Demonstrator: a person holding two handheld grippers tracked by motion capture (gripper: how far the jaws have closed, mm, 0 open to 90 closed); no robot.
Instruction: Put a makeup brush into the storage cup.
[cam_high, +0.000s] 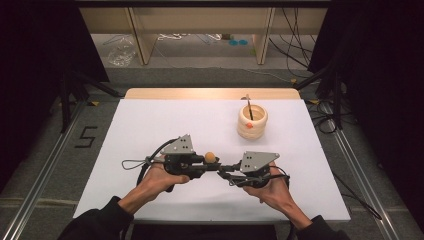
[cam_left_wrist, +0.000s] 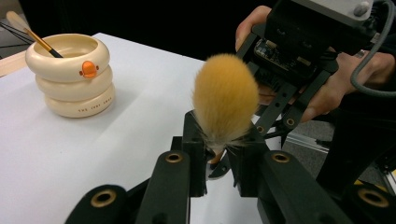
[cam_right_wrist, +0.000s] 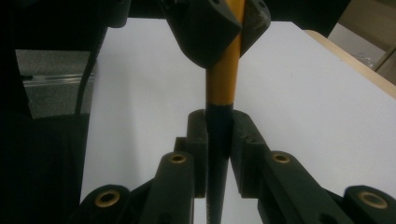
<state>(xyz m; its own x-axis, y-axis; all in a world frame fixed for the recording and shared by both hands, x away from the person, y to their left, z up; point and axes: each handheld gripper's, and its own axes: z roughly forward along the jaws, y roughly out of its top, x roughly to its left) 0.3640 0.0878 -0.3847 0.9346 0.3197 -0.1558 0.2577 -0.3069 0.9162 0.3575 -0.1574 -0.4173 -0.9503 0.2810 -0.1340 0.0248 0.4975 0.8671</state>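
A makeup brush with a fluffy orange head (cam_high: 210, 157) (cam_left_wrist: 225, 100) is held level above the white table (cam_high: 150, 130) between both grippers. My left gripper (cam_high: 206, 161) (cam_left_wrist: 219, 161) is shut on the brush just below the head. My right gripper (cam_high: 224, 169) (cam_right_wrist: 218, 140) is shut on the dark end of the handle (cam_right_wrist: 218, 126), whose orange part (cam_right_wrist: 225, 70) runs up into the left gripper's jaws. The two grippers point at each other near the table's front middle. A cream ringed cup (cam_high: 252, 121) (cam_left_wrist: 70, 74) stands at the back right with a thin brush (cam_high: 248, 106) (cam_left_wrist: 37, 37) in it.
The person's hands and dark sleeves come in from the front edge (cam_high: 210, 217). A wooden strip (cam_high: 210, 93) borders the table's far edge. Cables (cam_high: 295, 45) and tripod legs (cam_high: 70, 95) lie on the floor around the table.
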